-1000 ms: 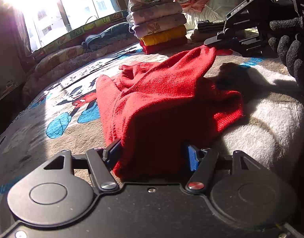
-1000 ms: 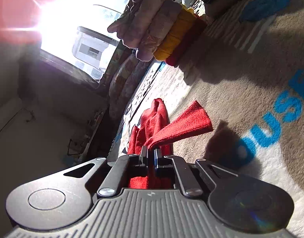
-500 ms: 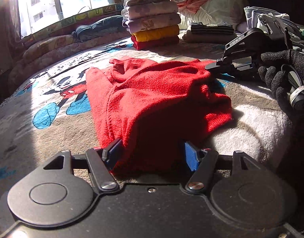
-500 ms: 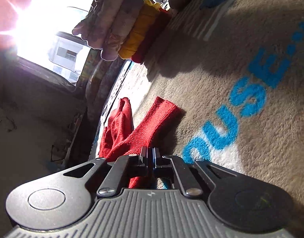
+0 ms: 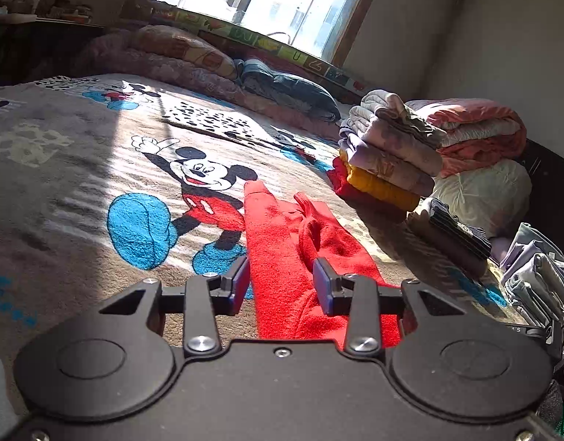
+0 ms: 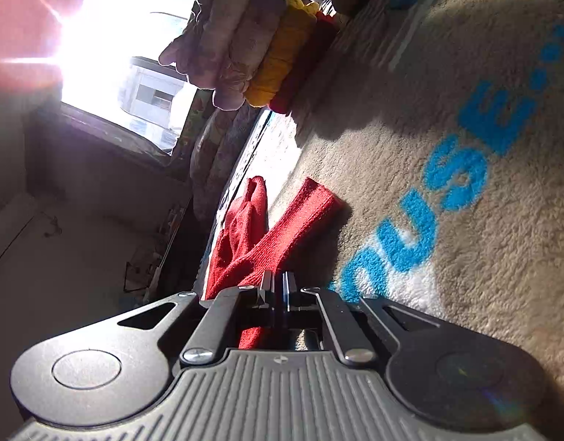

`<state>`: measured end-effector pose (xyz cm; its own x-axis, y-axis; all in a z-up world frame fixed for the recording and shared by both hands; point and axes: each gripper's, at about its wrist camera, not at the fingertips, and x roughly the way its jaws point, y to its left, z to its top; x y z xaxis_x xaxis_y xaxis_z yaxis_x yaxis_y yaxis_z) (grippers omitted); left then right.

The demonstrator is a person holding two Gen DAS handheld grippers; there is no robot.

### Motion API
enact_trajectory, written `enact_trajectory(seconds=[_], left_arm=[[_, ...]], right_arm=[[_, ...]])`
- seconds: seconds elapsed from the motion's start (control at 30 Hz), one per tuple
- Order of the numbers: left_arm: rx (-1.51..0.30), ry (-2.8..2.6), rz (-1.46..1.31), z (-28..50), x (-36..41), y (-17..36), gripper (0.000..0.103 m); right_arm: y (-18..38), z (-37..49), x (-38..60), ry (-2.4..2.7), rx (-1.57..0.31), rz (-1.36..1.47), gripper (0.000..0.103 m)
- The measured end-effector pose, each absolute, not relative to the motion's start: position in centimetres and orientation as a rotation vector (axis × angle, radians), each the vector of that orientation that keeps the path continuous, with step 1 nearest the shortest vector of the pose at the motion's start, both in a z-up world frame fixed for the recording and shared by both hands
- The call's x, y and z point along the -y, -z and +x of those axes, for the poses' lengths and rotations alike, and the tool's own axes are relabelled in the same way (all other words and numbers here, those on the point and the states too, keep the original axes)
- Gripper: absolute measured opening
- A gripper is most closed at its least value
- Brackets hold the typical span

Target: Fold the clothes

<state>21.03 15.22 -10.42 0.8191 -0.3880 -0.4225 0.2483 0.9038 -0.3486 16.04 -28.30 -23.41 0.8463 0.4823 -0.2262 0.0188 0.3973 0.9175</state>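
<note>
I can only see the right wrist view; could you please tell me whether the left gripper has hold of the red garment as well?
Observer: No. The left gripper is open, its fingers standing either side of the red garment without pinching it.
Operator: Thank you. Is my right gripper visible from there?
Observer: Only a dark sliver at the lower right edge of the left wrist view; its jaws are out of sight there. In your own view the right gripper is shut on the garment.
Operator: And how does the garment lie beyond the left gripper?
Observer: It stretches as a long strip across the cartoon-mouse blanket, ending short of the stack of folded clothes.
</note>
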Motion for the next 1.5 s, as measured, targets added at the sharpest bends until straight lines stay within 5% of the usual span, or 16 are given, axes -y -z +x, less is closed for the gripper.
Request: enact_trajectory(seconds=[0.27, 0.53, 0.9, 1.13, 1.5], left_arm=[[-0.623, 0.336, -0.132, 34.8, -11.5, 11.3, 0.013], [-0.728, 0.393, 0.19, 39.4, -5.5, 14.6, 0.011], [-0.789, 0.316, 0.169, 45.1, -5.2, 13.9, 0.011], [-0.64, 0.301, 0.178, 34.0, -8.9, 9.9, 0.011], [-0.551, 0.257, -0.041, 13.3, -12.8, 11.7, 0.012]], right_arm=[[23.9, 15.6, 28.4, -0.356, -0.46, 1.11, 0.004], [24.3, 16.0, 28.6, -0.397, -0.431, 1.128, 0.005], [24.3, 16.6, 28.5, -0.416, -0.422, 1.112, 0.005], [24.4, 16.2, 28.5, -0.425, -0.416, 1.105, 0.006], [24.1, 16.3, 28.3, -0.401, -0.447, 1.094, 0.004]])
